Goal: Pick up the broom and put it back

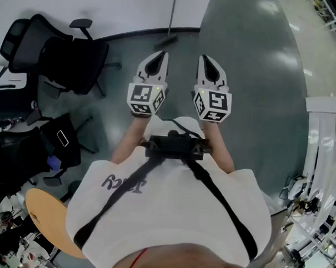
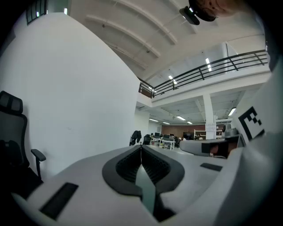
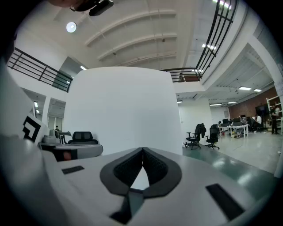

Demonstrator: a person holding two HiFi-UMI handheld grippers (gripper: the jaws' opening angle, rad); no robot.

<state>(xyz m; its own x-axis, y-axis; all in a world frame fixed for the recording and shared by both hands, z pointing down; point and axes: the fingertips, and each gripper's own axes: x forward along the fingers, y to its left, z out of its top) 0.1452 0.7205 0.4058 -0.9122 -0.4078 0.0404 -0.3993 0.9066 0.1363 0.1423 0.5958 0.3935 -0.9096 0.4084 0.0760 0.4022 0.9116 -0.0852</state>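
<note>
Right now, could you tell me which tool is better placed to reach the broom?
Left, probably: the left tool points almost straight at the thin-handled, dark-headed broom; the right tool sits further aside.

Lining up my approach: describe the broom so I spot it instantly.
Find the white wall at the head view's top. At its foot, just beyond the left gripper, stands the broom. Unlike the bulky black office chairs leftward, it is one thin pole with a small dark head.

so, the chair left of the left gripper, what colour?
Black. The chair shows best in the head view.
</note>
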